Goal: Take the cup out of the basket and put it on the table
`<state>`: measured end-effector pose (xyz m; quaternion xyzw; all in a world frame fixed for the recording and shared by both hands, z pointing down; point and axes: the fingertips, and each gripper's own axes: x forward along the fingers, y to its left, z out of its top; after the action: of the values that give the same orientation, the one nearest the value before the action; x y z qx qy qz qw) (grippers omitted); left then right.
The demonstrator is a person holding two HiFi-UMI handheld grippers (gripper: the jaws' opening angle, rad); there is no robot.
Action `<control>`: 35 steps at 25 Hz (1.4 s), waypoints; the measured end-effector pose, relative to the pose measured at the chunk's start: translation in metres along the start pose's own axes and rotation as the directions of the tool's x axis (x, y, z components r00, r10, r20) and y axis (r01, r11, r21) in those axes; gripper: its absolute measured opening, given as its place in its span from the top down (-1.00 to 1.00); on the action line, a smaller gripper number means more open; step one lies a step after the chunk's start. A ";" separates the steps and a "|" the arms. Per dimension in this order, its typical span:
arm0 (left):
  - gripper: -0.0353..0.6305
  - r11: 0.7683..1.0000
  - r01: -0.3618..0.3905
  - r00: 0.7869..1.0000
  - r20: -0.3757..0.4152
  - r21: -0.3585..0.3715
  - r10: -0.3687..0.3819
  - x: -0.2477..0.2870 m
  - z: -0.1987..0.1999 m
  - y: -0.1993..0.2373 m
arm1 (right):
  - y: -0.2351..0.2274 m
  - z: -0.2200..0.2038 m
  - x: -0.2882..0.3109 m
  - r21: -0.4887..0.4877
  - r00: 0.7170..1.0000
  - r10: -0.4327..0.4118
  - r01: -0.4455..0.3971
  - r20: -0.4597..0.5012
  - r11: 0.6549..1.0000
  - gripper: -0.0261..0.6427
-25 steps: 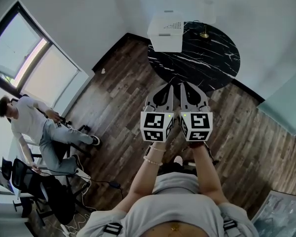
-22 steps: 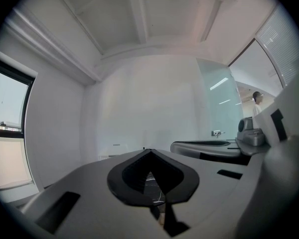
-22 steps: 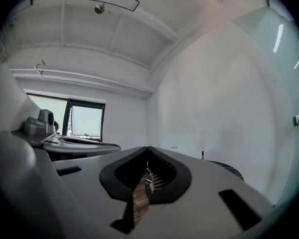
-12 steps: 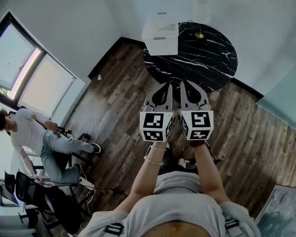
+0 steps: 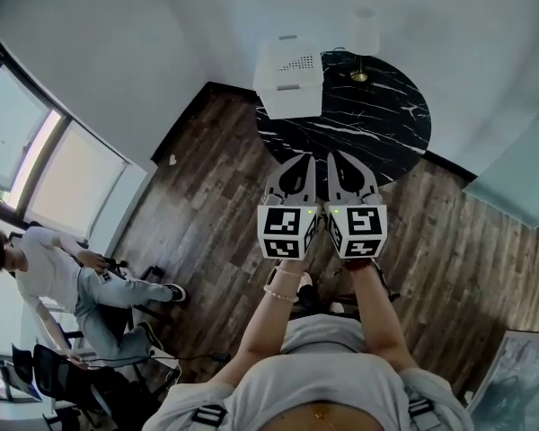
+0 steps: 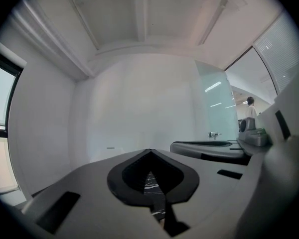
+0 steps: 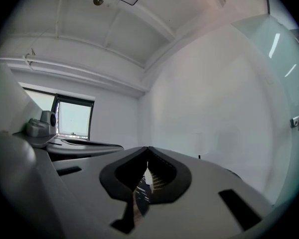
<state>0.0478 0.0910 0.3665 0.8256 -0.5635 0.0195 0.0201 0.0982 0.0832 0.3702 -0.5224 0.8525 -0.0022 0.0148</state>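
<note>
A white lidded basket (image 5: 288,76) with perforated walls stands at the left edge of a round black marble table (image 5: 377,119). No cup shows in any view; I cannot see into the basket. My left gripper (image 5: 306,156) and right gripper (image 5: 333,155) are held side by side, level, above the wood floor just short of the table's near rim. Both are shut with nothing between the jaws. In the left gripper view the left gripper (image 6: 149,151) shows a sliver of marble through its gap. The right gripper (image 7: 148,149) shows a bit of the basket (image 7: 159,180) through its own gap.
A small white lamp with a gold base (image 5: 364,37) stands at the table's far edge. A person (image 5: 58,268) sits by the window (image 5: 31,146) at the left, near black chairs and floor cables. A glass partition (image 5: 521,173) lies to the right.
Both grippers and the head view have moved toward the table: the table and basket sit nearer the grippers, and the seated person has slid down the frame. The jaws stayed shut.
</note>
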 end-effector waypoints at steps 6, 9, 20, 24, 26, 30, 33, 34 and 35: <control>0.88 1.000 0.027 1.000 -0.016 -0.008 -0.027 0.022 -0.007 0.029 | 0.003 -0.009 0.033 0.004 1.000 -0.027 0.027 -0.014 1.000 0.89; 0.88 0.999 0.035 0.999 -0.021 -0.011 -0.035 0.030 -0.010 0.043 | 0.004 -0.013 0.049 0.008 0.999 -0.039 0.039 -0.020 0.999 0.89; 0.88 0.999 0.040 0.999 -0.027 -0.012 -0.041 0.039 -0.015 0.092 | 0.026 -0.023 0.092 0.019 0.998 -0.056 0.057 -0.032 0.998 0.89; 0.88 0.999 0.040 0.999 -0.032 -0.018 -0.040 0.044 -0.017 0.103 | 0.029 -0.024 0.101 0.010 0.998 -0.057 0.057 -0.041 0.998 0.89; 0.88 0.999 0.043 0.998 -0.033 -0.018 -0.044 0.047 -0.017 0.104 | 0.029 -0.025 0.105 0.008 0.997 -0.058 0.058 -0.046 0.998 0.89; 0.88 0.999 0.041 0.999 -0.035 -0.022 -0.042 0.053 -0.016 0.113 | 0.029 -0.026 0.116 0.006 0.997 -0.053 0.053 -0.050 0.999 0.89; 0.88 0.999 0.031 0.999 -0.034 -0.026 -0.032 0.063 -0.018 0.119 | 0.027 -0.026 0.127 0.003 0.998 -0.039 0.039 -0.050 0.999 0.89; 0.88 0.999 0.027 0.999 -0.034 -0.029 -0.028 0.068 -0.018 0.121 | 0.025 -0.026 0.132 0.002 0.998 -0.033 0.033 -0.049 0.999 0.89; 0.88 0.999 0.023 0.999 -0.034 -0.031 -0.024 0.073 -0.017 0.123 | 0.023 -0.026 0.138 0.000 0.998 -0.026 0.026 -0.049 1.000 0.89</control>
<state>-0.0402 -0.0207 0.3892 0.8313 -0.5536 0.0250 0.0426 0.0149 -0.0293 0.3926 -0.5334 0.8457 -0.0154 -0.0062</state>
